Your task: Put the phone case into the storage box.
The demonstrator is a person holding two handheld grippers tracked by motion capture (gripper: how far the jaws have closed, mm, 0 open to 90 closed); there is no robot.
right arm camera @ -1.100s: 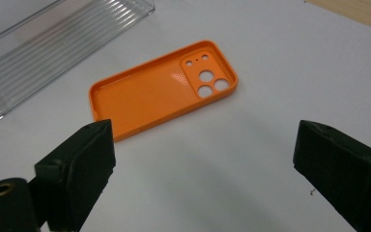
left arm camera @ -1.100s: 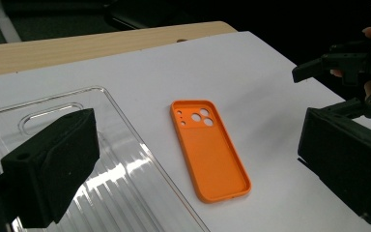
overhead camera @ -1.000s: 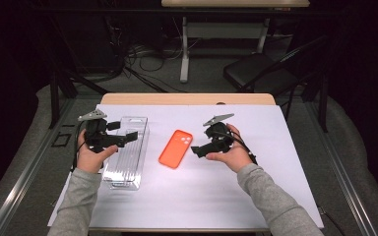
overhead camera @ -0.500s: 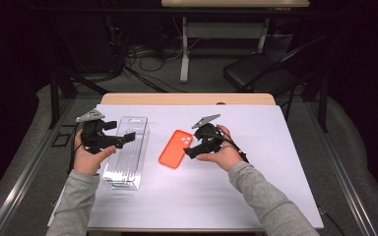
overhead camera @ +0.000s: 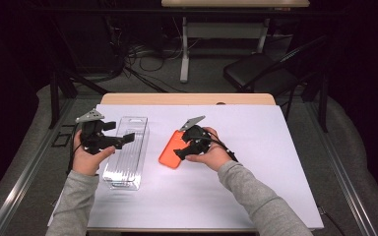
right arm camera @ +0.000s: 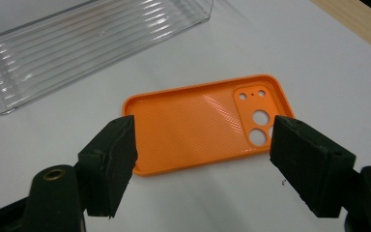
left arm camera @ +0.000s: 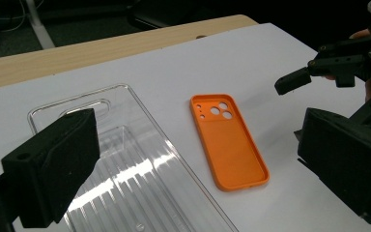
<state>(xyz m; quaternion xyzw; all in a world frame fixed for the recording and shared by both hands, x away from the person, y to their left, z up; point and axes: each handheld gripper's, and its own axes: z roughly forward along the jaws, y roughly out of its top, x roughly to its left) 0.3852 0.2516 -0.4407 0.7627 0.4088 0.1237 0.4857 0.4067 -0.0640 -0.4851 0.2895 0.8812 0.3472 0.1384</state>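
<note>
Moved leftward across the white sheet since the earlier frames: right tool [overhead camera: 181, 151], now over the near edge of the orange phone case [overhead camera: 171, 149], jaws having just been closing yet standing fairly wide, one on each side of the case's long edge, pads [right arm camera: 111, 162] not pressing on it. Unchanged in place: left tool [overhead camera: 128, 138], hovering above the clear plastic tray [overhead camera: 128, 164], jaws wide apart with nothing between them, as seen in the left gripper view.

Lying flat on the white sheet [overhead camera: 275, 147] that covers the desk [overhead camera: 128, 99]: the phone case, hollow side up, camera cut-outs toward the far end, just beside the tray and apart from it. Resting empty on the same sheet, left of the case: the tray, its ribbed bottom catching the light.

Judged from this: an early stage, approach nearly finished, grasp not yet made. Likely left to do: closing on the case's edge, lifting it clear, carrying it over to the tray and setting it inside, perhaps with the left tool steadying the tray. Nothing placed so far, so most of the work ahead
</note>
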